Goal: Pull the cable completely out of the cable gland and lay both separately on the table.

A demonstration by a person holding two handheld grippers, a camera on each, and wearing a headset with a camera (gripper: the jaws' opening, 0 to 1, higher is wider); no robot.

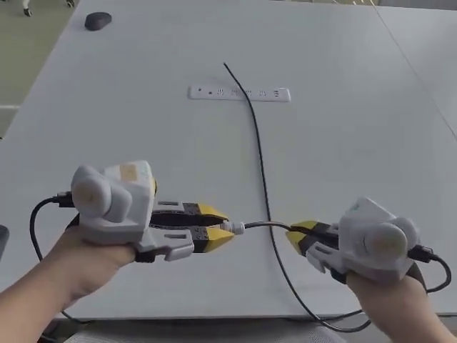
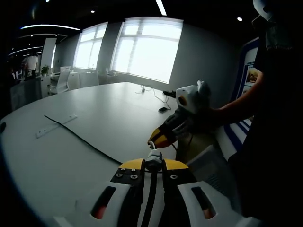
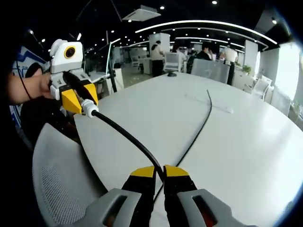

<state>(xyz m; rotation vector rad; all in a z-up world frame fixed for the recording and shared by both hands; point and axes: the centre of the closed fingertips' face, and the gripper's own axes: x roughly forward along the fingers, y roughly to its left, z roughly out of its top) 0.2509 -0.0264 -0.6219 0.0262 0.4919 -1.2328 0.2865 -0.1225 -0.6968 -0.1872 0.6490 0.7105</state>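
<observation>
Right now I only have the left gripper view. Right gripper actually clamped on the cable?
Observer: Yes. Right gripper view shows the right gripper shut on the black cable.
Operator: Cable out of the gland?
Observer: No. Head view shows a short span running from the right jaws into the cable gland in the left gripper.
Operator: Slack?
Observer: A black line on the table passes under that span and off the near edge; same cable or not, can't tell.

Your left gripper (image 1: 223,229) and right gripper (image 1: 293,236) match: pale grey shells, a round cream disc (image 1: 89,191) at the back, black jaws tipped in yellow. A black lead (image 1: 32,225) trails from the rear of each. Small screws (image 2: 124,174) dot the black jaw plates, and orange slots (image 2: 103,208) mark the grey housing.
</observation>
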